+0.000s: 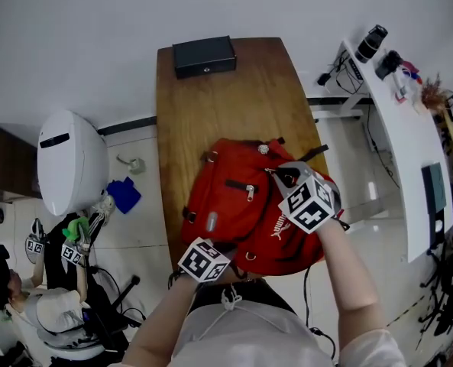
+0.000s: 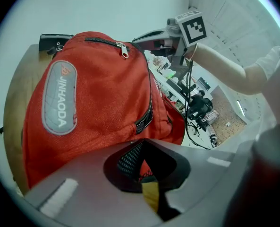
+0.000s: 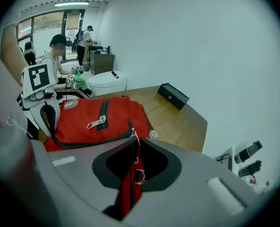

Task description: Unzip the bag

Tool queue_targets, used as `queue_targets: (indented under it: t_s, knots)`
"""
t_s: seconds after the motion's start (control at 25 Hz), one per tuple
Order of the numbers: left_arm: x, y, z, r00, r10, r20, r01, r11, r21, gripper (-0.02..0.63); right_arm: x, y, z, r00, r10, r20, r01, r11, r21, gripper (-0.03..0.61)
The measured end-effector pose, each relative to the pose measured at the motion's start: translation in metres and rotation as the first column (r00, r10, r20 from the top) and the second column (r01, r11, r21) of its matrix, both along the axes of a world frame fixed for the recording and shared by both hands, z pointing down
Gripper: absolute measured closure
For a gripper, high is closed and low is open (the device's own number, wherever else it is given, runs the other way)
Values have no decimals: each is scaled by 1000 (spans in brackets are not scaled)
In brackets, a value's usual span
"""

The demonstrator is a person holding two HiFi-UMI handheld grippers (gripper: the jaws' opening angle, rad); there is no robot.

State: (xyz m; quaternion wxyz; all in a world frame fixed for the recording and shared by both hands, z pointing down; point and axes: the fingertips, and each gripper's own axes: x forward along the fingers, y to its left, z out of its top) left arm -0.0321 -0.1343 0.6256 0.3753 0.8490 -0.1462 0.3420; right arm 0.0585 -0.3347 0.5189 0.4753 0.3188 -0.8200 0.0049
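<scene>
Red nylon fills the middle of the head view. The bag (image 1: 241,205) lies flat on the wooden table (image 1: 226,98), toward the lower end of it, close to the person. The left gripper (image 2: 147,176) has its jaws closed on the near edge of the bag, where black mesh and red cloth are pinched together beside a small yellow tag (image 2: 150,193). The right gripper (image 3: 132,174) is at the centre right of the head view. Its jaws are narrow and press on a red pull strap (image 3: 129,188) that carries a metal ring (image 3: 140,176). The strap leads up to the zipper slider (image 3: 133,136), at the end of the long dark main zipper (image 3: 83,143). How much of this zipper is already open, I cannot tell.

I think the weak point is the right grip. The strap is thin and smooth, and the jaws hold only a little of it, so a hard pull may draw it out and the slider would stay where it is.

A second risk is the direction of the pull. If the strap is pulled upward and not along the teeth, the bag may rise from the table, or the slider may bite into the loose cloth at the curve and jam.

If the left jaws lose the mesh, nothing anchors the bag, and it would slide across the wood with the pull.
</scene>
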Motion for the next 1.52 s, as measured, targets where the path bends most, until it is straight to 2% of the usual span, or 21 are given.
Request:
queue_targets:
  t_s: [0.16,0.24,0.28,0.4,0.48,0.56,0.72,0.76,0.84,0.96,1.08,1.2,1.32,1.44,1.52]
  knots:
    - [-5,-3,-3,1000,-12,29,10,999,44,607,14,-2,-11,998,43,50,-46,997,68,516]
    - [-7,-4,-12,999,-49,17,47,996,78,607,25,7,-21,987,75,139,-86,994,72,479]
    - [-8,-5,-18,997,-78,3,77,992,97,607,30,14,-27,974,91,207,-105,993,58,482]
    - [-10,-8,-37,985,-173,-26,175,971,164,607,43,40,-44,906,133,401,-152,988,16,569]
    - [-10,-7,-51,973,-229,-34,230,949,214,607,48,61,-52,872,123,474,-153,988,26,569]
    - [-8,-4,-68,957,-284,-58,289,918,273,607,46,88,-56,853,93,514,-133,990,41,569]
    - [-2,5,-109,910,-386,-149,412,817,403,607,46,142,-57,832,39,553,-89,994,64,569]
    - [-1,9,-116,902,-400,-162,430,797,425,607,48,153,-57,823,36,567,-88,994,66,569]
    - [0,22,-126,894,-412,-174,444,771,456,607,55,173,-52,817,29,577,-94,992,84,570]
    - [2,48,-137,890,-414,-193,453,754,476,607,69,205,-38,816,46,576,-114,990,83,571]
    - [6,79,-142,890,-400,-220,456,751,477,607,75,239,-33,799,88,594,-142,989,45,571]
    - [13,122,-147,892,-374,-253,452,741,496,607,75,282,-36,805,61,590,-146,985,97,571]
    - [20,172,-154,892,-347,-289,451,715,534,607,77,339,-38,816,52,576,-157,978,134,570]
    - [24,222,-168,891,-335,-306,454,693,561,607,76,397,-46,796,100,597,-188,978,87,571]
    - [27,257,-181,887,-330,-323,461,677,574,607,75,437,-54,793,91,602,-176,981,83,570]
